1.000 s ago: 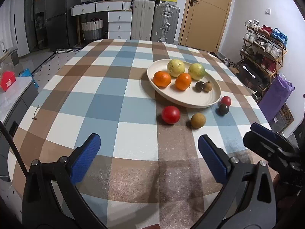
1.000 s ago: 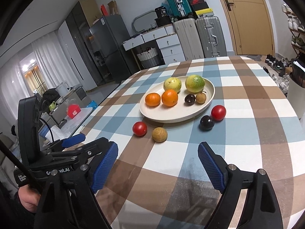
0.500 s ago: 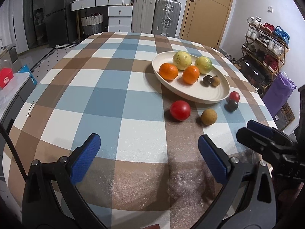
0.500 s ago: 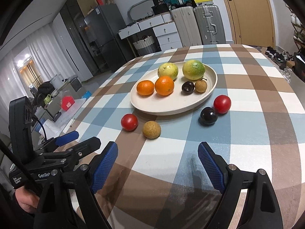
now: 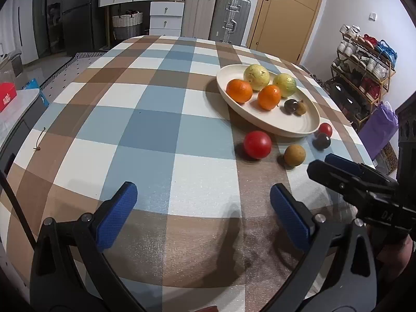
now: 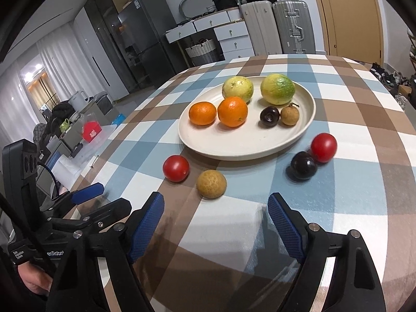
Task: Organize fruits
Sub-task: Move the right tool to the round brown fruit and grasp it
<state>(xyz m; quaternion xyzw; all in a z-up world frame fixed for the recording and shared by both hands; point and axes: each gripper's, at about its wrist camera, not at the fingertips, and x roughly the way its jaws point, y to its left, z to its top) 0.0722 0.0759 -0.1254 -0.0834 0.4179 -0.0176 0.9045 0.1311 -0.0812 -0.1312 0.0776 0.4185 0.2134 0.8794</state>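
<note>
A cream oval plate (image 6: 234, 153) on the checked tablecloth holds two oranges, two yellow-green fruits, a dark small fruit and a brown small one. In front of it on the cloth lie a red fruit (image 6: 176, 168), a brown round fruit (image 6: 211, 184), a dark plum (image 6: 303, 165) and a second red fruit (image 6: 323, 147). My right gripper (image 6: 215, 202) is just short of the brown fruit, its jaws closing with nothing between them. My left gripper (image 5: 202, 192) is open and empty, well short of the red fruit (image 5: 257, 144) and brown fruit (image 5: 294, 155).
The right gripper's black body (image 5: 358, 182) shows at the right of the left wrist view, close beside the left one. Beyond the table's right edge stand a shoe rack (image 5: 364, 59) and a purple bag (image 5: 379, 130). Suitcases (image 5: 228, 18) and drawers line the back wall.
Both grippers have moved forward and down toward the loose fruits, which now look larger and closer. The right gripper's jaws have narrowed a little.
</note>
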